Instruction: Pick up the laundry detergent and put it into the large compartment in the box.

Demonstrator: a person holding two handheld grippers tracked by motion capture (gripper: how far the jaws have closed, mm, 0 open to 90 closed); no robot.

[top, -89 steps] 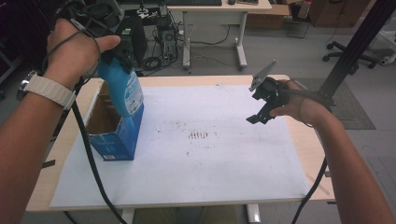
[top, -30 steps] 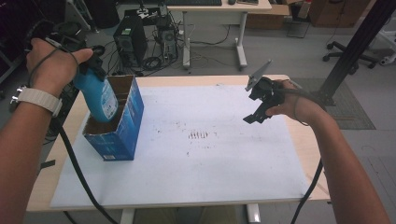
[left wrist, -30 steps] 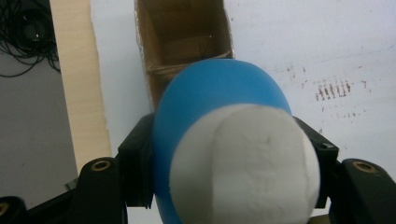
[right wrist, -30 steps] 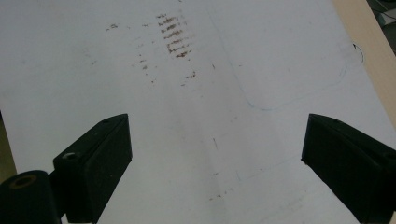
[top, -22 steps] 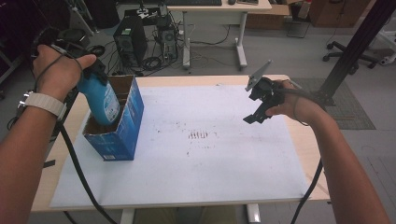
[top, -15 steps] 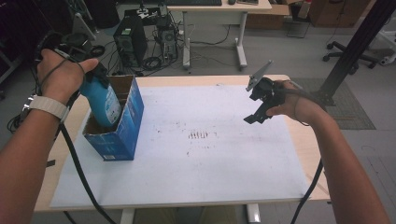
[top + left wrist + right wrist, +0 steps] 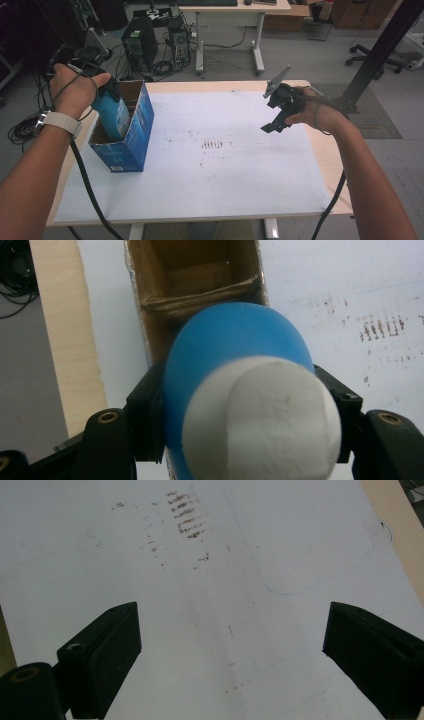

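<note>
A blue bottle [image 7: 111, 114] with a white cap [image 7: 260, 425] stands partly inside an open blue cardboard box [image 7: 131, 142] at the table's left. My left gripper [image 7: 240, 410] is shut on the bottle, one black jaw on each side of it, held over the box's brown inside [image 7: 197, 270]. In the high view the left hand [image 7: 75, 90] covers that gripper. My right gripper [image 7: 274, 120] hovers above the table's right half, open and holding nothing; in the right gripper view its fingers [image 7: 102, 655] stand wide apart over the white sheet [image 7: 225, 605].
A white paper sheet [image 7: 225, 170] with brown smudges [image 7: 214, 145] covers the wooden table [image 7: 325, 165]. A black cable [image 7: 85, 185] trails from the left gripper past the table's left edge. Behind the table stand a computer tower [image 7: 140, 47], a desk and cables.
The left hand has shifted the bottle slightly from side to side over the box's near end and lowered it a little into the box. The right gripper has hardly moved.
</note>
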